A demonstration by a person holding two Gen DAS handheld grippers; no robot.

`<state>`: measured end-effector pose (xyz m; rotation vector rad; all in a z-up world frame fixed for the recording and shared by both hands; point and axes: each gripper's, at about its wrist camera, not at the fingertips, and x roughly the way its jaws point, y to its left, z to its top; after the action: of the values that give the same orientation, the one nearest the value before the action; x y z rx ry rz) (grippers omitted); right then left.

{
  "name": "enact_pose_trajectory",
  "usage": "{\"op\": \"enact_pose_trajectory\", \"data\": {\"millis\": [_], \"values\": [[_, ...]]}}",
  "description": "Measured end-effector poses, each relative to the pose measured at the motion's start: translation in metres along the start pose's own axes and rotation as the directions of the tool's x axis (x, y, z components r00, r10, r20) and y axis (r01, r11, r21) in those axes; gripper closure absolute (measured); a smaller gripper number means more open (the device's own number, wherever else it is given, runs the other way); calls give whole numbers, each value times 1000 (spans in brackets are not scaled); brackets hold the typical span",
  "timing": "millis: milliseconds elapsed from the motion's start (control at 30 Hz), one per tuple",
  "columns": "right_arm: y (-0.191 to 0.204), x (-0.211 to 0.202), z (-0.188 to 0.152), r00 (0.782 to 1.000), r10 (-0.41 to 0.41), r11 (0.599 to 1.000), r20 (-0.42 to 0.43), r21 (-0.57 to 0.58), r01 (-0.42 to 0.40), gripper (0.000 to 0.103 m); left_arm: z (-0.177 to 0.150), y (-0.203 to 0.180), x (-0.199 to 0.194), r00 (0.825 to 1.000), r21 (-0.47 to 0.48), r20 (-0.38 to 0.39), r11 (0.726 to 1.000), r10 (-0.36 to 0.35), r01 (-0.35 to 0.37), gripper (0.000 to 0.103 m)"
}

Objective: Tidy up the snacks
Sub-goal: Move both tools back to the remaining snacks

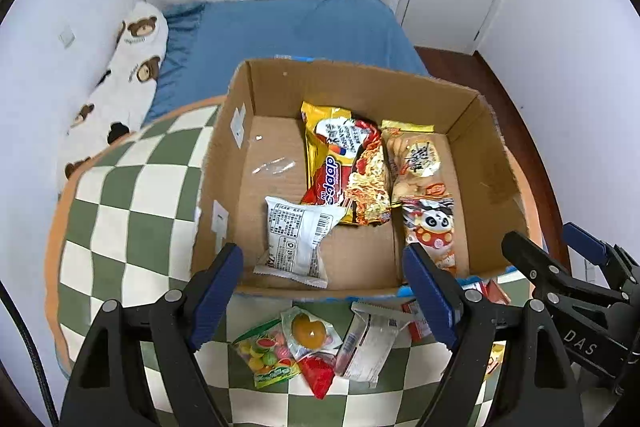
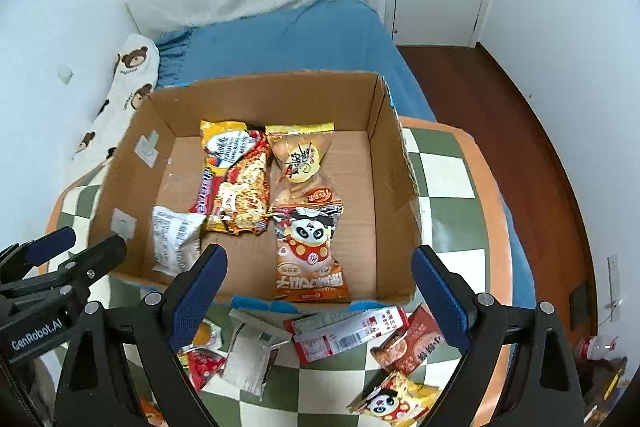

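Both grippers, left (image 1: pixel 328 291) and right (image 2: pixel 318 291), gape empty; cardboard box (image 2: pixel 394 163) holds four glossy snack packets

The box (image 1: pixel 472 147) is brown cardboard with bits of blue on its rim. It sits on a blanket (image 1: pixel 132 227) with green and cream squares and an orange edge. The noodle packet (image 1: pixel 344 163) is red and yellow. The cracker bag (image 1: pixel 416 163) is yellow and tan. The panda packet (image 2: pixel 310 247) is orange with a black and white panda. One small packet (image 1: pixel 298 243) is white with black print. The candy bag (image 1: pixel 266 355) is green with pink and yellow sweets. The bed sheet (image 2: pixel 300 39) is blue. The pillow (image 1: pixel 132 71) is white with brown bears. The floor (image 2: pixel 500 115) is dark red-brown. The gripper pads (image 1: pixel 218 287) are blue on black arms.
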<state>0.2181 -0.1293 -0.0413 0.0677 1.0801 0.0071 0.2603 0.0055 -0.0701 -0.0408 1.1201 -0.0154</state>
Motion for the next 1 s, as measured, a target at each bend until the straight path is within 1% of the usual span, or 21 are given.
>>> {"op": "enact_pose_trajectory", "data": {"millis": [133,233,333,467,600,700,767,800,833,867,933,967,1000], "values": [[-1,-20,-13,1000,20,1000,18,7,-20,8,-11,-3,-19,1000,8,30,1000,3,-4,22],[-8,-28,-31,999,45,998,3,37,-45,8,-25,-2,-25,999,2,35,1000,12,-12,21],[-22,-22,-58,997,66,995,-46,84,-62,8,-47,5,-18,1000,-10,-6,1000,18,-18,21],[-52,5,-100,988,77,980,-133,193,-51,8,-84,8,17,992,-10,-123,1000,26,-28,22],[-94,39,-139,972,78,946,-224,323,-2,8,-109,-9,62,971,25,-237,999,42,-38,22],[-122,60,-157,963,66,921,-263,388,43,8,-113,-33,86,962,101,-261,993,82,-58,22],[-135,74,-166,957,72,905,-281,422,55,8,-114,-49,102,957,156,-272,986,102,-61,22],[-137,78,-168,955,75,901,-287,429,58,8,-114,-59,112,952,187,-284,980,115,-62,22],[-139,83,-170,952,78,889,-295,453,67,8,-113,-68,121,947,213,-297,975,122,-59,22],[-140,88,-172,950,73,890,-302,450,74,8,-112,-75,130,941,236,-311,970,131,-57,22],[-138,91,-172,950,50,910,-307,406,84,8,-112,-87,146,930,270,-334,961,151,-59,22],[-133,85,-170,957,14,932,-290,351,93,9,-113,-91,150,927,283,-341,957,157,-58,22],[-128,81,-169,962,6,951,-274,297,79,9,-113,-96,156,924,302,-344,951,168,-61,22]]}}
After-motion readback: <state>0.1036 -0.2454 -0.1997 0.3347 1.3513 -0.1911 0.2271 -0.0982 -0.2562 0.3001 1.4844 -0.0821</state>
